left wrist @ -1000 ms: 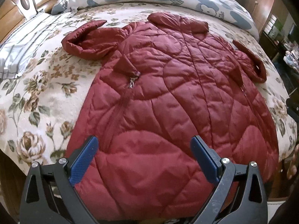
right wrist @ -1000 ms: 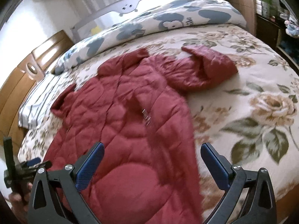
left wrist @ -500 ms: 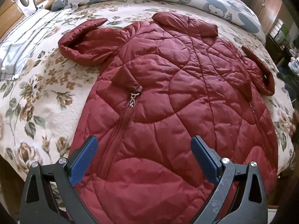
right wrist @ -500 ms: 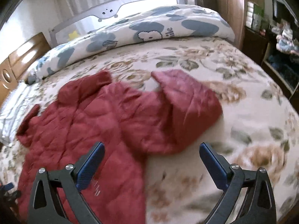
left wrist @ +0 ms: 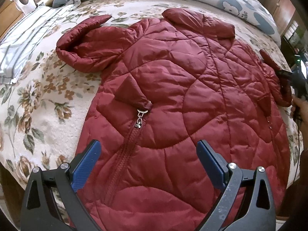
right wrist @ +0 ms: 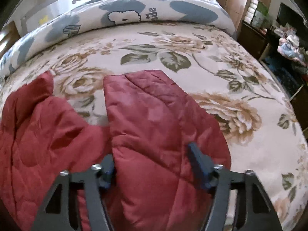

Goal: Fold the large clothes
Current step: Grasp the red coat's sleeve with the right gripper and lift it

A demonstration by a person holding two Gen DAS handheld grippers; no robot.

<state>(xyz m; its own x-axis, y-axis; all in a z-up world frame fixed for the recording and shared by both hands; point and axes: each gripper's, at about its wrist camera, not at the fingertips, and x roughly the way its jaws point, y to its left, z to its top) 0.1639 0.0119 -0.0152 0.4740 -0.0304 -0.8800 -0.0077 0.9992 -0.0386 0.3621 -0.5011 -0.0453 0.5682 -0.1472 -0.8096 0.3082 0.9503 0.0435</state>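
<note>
the right gripper (right wrist: 152, 165), hovering wide open over the bedspread (right wrist: 221, 61) a second ago, is now closing around the red quilted jacket's (left wrist: 173, 96) sleeve (right wrist: 154, 119) (jacket lying flat), likely starting the fold; the left gripper (left wrist: 148, 165) is hanging open, empty.

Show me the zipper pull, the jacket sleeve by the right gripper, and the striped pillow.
zipper pull (left wrist: 140, 117), left wrist view, on the metal tab.
jacket sleeve (right wrist: 154, 119), right wrist view, on its quilted middle.
striped pillow (left wrist: 21, 46), left wrist view, on its striped top.
</note>
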